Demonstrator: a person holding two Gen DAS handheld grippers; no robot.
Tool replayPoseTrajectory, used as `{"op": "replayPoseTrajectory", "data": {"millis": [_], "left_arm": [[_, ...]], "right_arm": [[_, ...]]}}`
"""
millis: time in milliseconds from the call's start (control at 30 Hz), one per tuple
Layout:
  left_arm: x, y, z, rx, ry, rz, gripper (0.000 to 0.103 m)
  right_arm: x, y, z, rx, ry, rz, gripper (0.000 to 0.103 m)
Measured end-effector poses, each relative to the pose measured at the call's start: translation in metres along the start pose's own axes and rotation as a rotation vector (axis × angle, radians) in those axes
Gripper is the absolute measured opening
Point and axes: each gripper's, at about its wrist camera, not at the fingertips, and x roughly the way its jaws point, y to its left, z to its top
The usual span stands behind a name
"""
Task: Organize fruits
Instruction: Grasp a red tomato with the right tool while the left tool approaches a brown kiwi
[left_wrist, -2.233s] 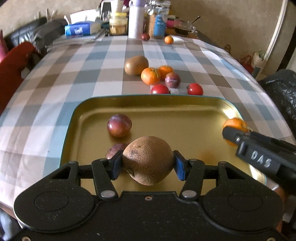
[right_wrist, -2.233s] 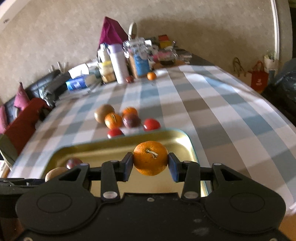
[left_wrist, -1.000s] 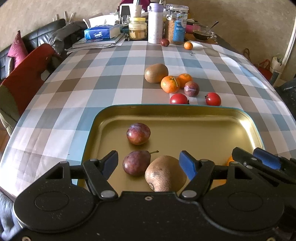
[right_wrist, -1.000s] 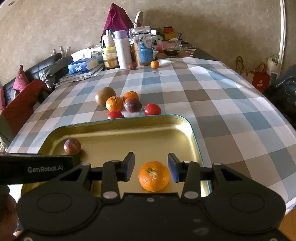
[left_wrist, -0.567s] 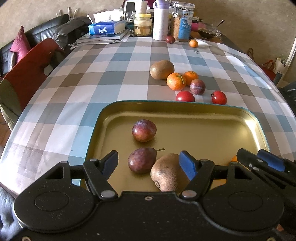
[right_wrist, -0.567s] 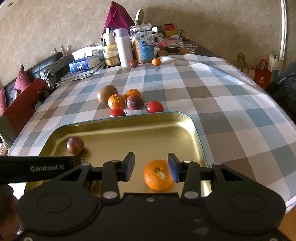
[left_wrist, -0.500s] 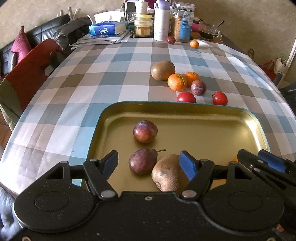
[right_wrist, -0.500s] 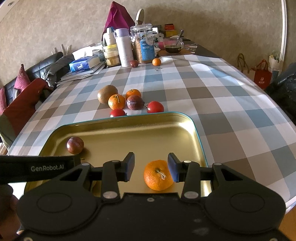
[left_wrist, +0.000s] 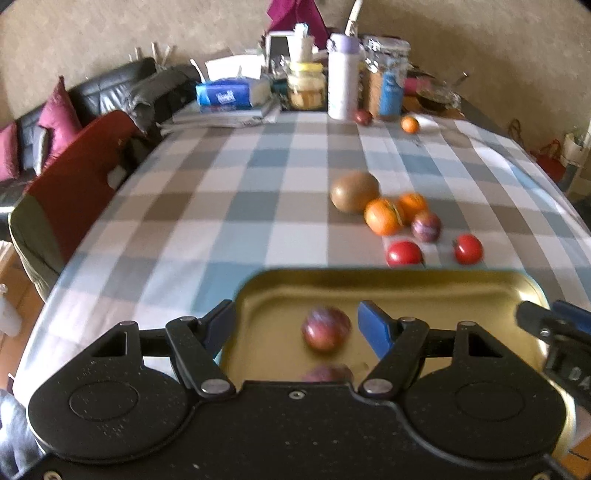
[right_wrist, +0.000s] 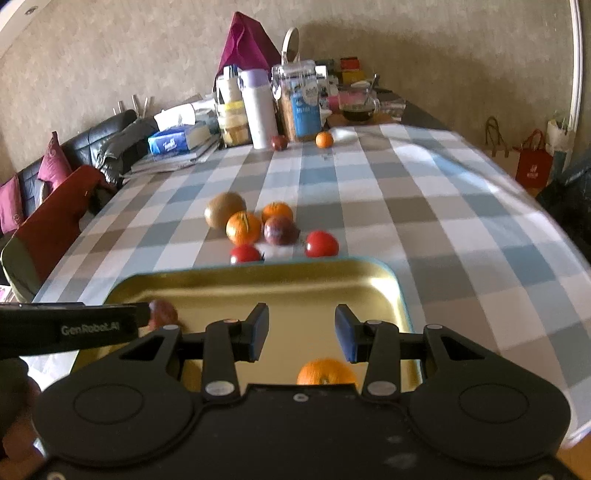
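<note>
A gold tray (left_wrist: 424, 288) (right_wrist: 258, 291) lies near the table's front edge. In it a plum (left_wrist: 325, 328) shows between the open jaws of my left gripper (left_wrist: 297, 326), untouched, with a second plum (left_wrist: 327, 373) half hidden below it. My right gripper (right_wrist: 301, 334) is open and holds nothing; an orange (right_wrist: 327, 371) rests on the tray just under it. Beyond the tray lie a kiwi (left_wrist: 354, 191) (right_wrist: 225, 209), two oranges (left_wrist: 382, 216) (right_wrist: 243, 227), a plum (left_wrist: 426, 226) (right_wrist: 279, 230) and two tomatoes (left_wrist: 403, 253) (right_wrist: 321, 243).
At the table's far end stand jars, a white bottle (right_wrist: 258, 109), a tissue box (left_wrist: 225, 95), a small plum (right_wrist: 279, 142) and a small orange (right_wrist: 324, 139). A red-covered chair (left_wrist: 74, 184) and a sofa are at the left. The checked cloth (left_wrist: 221, 206) covers the table.
Both grippers have drawn back and tilted up from the tray. The kiwi I set down has slipped out of the left view, and the orange now sits lower under the right jaws.
</note>
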Motion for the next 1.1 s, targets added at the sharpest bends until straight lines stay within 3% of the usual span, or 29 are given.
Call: {"op": "replayPoseTrajectory", "data": {"millis": [200, 467, 1100], "left_arm": [[0.015, 0.013, 0.024, -0.040, -0.022, 0.005, 0.075], [0.046, 0.015, 0.046, -0.046, -0.011, 0.025, 0.075], [0.086, -0.005, 0.056, 0.020, 0.015, -0.089, 0.075]], "right_arm": [[0.016, -0.005, 0.022, -0.010, -0.014, -0.021, 0.043], [0.059, -0.017, 0.044, 0.037, 0.064, -0.011, 0.043], [0.135, -0.020, 0.058, 0.030, 0.171, -0.038, 0.043]]}}
